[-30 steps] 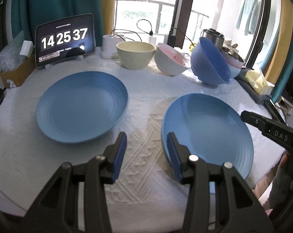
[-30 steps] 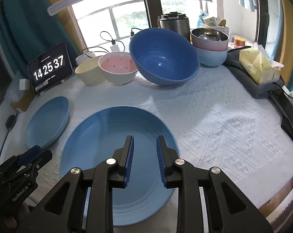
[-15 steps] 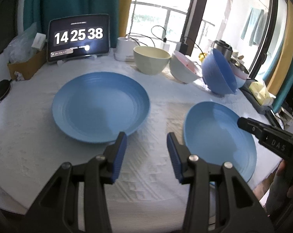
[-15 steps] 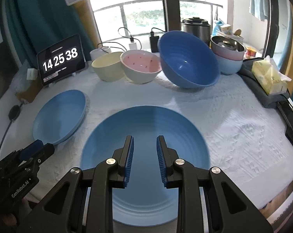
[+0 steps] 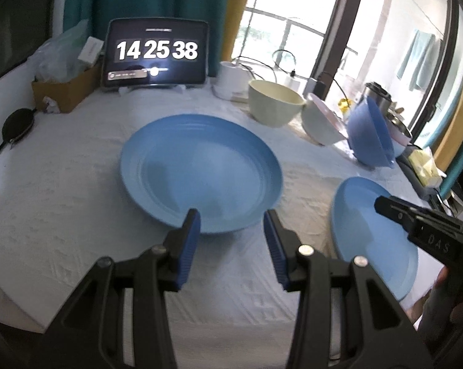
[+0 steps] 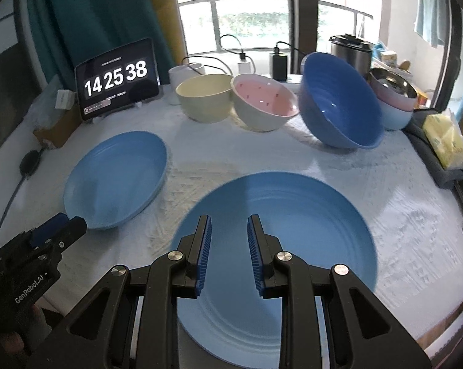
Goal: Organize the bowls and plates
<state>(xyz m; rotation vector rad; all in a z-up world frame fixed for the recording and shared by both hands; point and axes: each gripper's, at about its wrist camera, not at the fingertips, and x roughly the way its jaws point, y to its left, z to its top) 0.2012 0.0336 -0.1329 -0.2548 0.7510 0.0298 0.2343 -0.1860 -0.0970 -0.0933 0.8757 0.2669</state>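
Below your left hand-held gripper (image 5: 231, 221), whose jaws stand moderately apart and hold nothing, lies one blue plate (image 5: 200, 169) flat on the cloth-covered surface (image 5: 62, 200); your right hand-held gripper (image 6: 229, 227), narrower and also holding nothing, hovers over the second plate (image 6: 292, 230). Both look rigid, smooth and light, likely slippery, so pinch a near rim. Bowls (image 6: 335, 107) crowd the back edge; open cloth lies between the plates.
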